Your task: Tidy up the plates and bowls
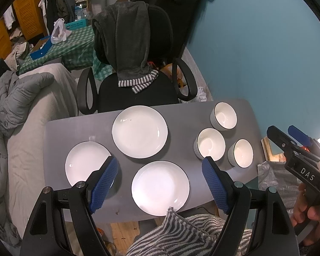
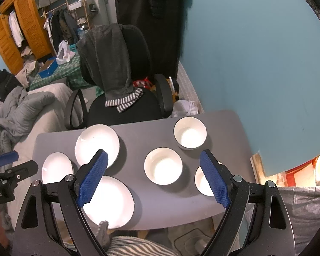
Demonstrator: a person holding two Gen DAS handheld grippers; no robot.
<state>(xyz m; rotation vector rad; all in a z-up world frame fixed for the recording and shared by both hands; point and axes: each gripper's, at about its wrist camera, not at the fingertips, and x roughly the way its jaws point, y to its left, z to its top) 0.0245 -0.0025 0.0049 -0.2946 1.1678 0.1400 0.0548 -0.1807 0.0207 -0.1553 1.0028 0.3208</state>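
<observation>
Three white plates lie on the grey table: a far plate, a left plate and a near plate. Three white bowls stand at the right: a far bowl, a middle bowl and a near right bowl. My left gripper is open and empty, held above the near plate. My right gripper is open and empty, above the middle bowl; it also shows in the left wrist view. The right wrist view shows the same plates and bowls.
A black office chair draped with a dark towel stands behind the table. A bed with grey bedding is at the left. A teal wall is at the right. A striped cloth lies at the table's near edge.
</observation>
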